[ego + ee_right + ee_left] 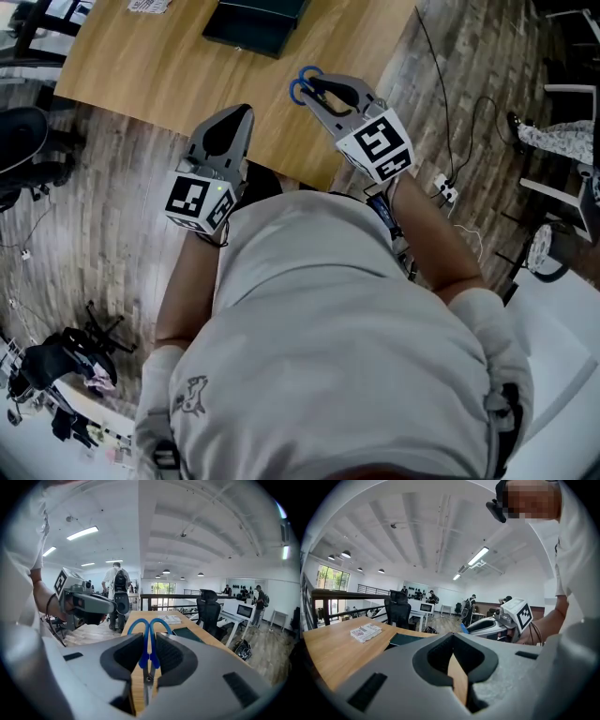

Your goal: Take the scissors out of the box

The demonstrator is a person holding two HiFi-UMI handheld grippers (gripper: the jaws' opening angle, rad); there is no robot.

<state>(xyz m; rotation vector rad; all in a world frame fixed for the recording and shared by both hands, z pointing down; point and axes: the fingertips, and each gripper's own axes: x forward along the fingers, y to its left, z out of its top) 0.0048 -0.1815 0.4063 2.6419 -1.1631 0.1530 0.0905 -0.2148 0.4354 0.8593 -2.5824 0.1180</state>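
Scissors (302,82) are out of the box (255,23), so the main part of the job looks done from where I stand. The right gripper (323,98) has its jaws clenched on them: the metal blades run back between the pads, and the blue handle loops stick out past the tips, pointing away from the person. They are held in the air above the near edge of the table (169,75), well apart from the box. The left gripper (241,115) hangs beside the right one, also over the table edge, with its jaws pressed together at the tips and nothing between them. The box is dark and flat and sits further back on the table, towards the far side. From this angle I see only its dark top, so I cannot tell whether it has a lid on or whether anything remains inside. A small stack of printed sheets (365,632) lies on the wood beyond it, clear of both grippers. What is left, I would guess, is only to set the scissors down on the table and let go of them.
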